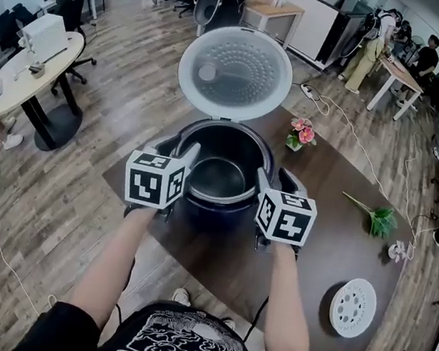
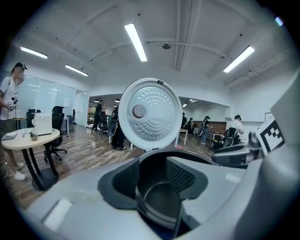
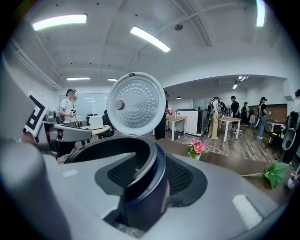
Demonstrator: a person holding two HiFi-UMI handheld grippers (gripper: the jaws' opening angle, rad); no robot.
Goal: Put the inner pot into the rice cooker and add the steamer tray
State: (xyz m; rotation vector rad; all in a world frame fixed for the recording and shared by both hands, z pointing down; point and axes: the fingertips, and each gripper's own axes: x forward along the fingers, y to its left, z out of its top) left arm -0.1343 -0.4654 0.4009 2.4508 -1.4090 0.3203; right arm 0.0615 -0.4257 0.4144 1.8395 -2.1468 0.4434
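Observation:
The dark blue rice cooker (image 1: 216, 213) stands on the brown table with its white lid (image 1: 235, 72) raised. The dark inner pot (image 1: 219, 180) sits down inside it. My left gripper (image 1: 189, 160) straddles the rim on the left side, and my right gripper (image 1: 265, 182) does the same on the right. In the left gripper view the pot wall (image 2: 161, 201) runs between the ribbed pads (image 2: 124, 180), which stand off it. In the right gripper view the blue rim (image 3: 143, 187) also stands between parted pads (image 3: 180, 176). The white perforated steamer tray (image 1: 353, 306) lies at the table's right front.
A small pot of pink flowers (image 1: 301, 133) stands right of the cooker, and a green sprig (image 1: 375, 218) lies further right. A white cable (image 1: 348, 128) runs over the floor behind. A round white table (image 1: 23, 70) and office chairs are at the left; people stand at the back.

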